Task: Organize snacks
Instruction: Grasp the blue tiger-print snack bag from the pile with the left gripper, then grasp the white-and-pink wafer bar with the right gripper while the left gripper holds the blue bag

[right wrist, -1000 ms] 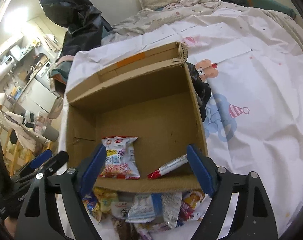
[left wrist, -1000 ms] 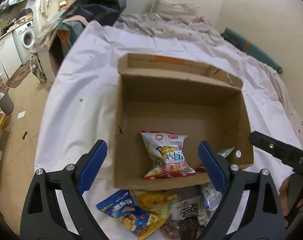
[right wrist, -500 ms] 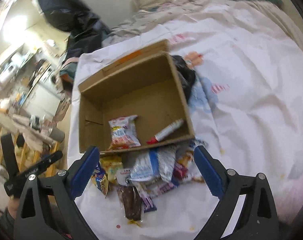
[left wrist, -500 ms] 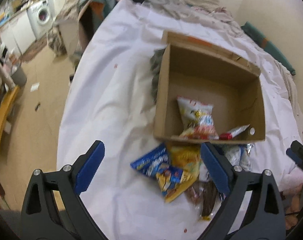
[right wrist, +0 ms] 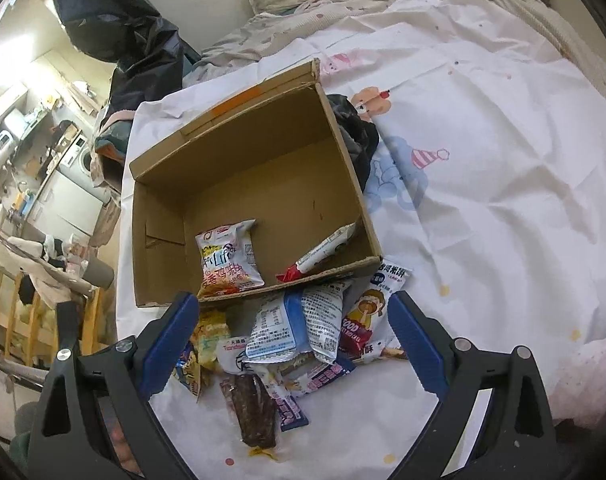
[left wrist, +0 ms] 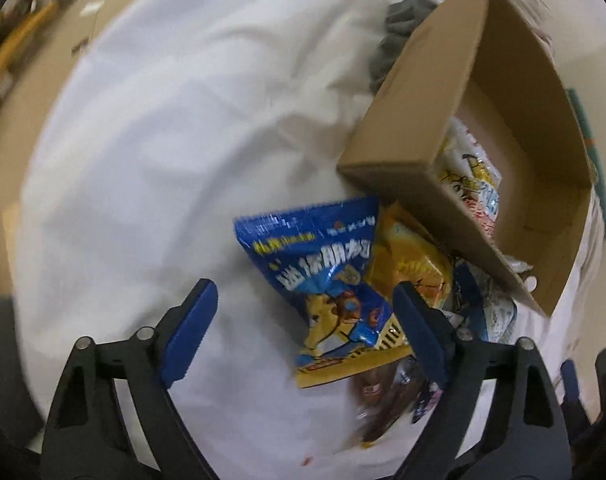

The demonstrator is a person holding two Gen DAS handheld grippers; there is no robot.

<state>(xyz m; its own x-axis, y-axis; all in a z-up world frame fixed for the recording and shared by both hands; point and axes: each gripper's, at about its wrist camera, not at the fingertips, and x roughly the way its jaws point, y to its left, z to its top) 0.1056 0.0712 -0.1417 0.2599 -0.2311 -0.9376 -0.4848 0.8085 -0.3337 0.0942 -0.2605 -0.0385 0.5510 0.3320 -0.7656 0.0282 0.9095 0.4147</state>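
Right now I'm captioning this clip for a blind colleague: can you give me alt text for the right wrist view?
An open cardboard box on a white bedsheet holds a white snack bag and a red-and-white stick packet. More snack packets lie heaped against its near wall, between the fingers of the open, empty right gripper.

Plain brown cardboard box (right wrist: 247,168) with an orange tape strip (right wrist: 237,101) at 12 o'clock on its rim, holding a white packet (right wrist: 227,258) printed in yellow and red and a white stick pack (right wrist: 323,249) with a red end. At 6 o'clock from the box, a royal-blue bag (left wrist: 327,276) with yellow lettering, an orange-yellow bag (left wrist: 411,268), a dark brown bar (right wrist: 255,412), probably in clear wrap, and a white-and-blue pouch (right wrist: 279,328). White sheet (right wrist: 483,184) patterned with pale blue and pink cartoon figures; blue pads (right wrist: 167,348) on black gripper frames.
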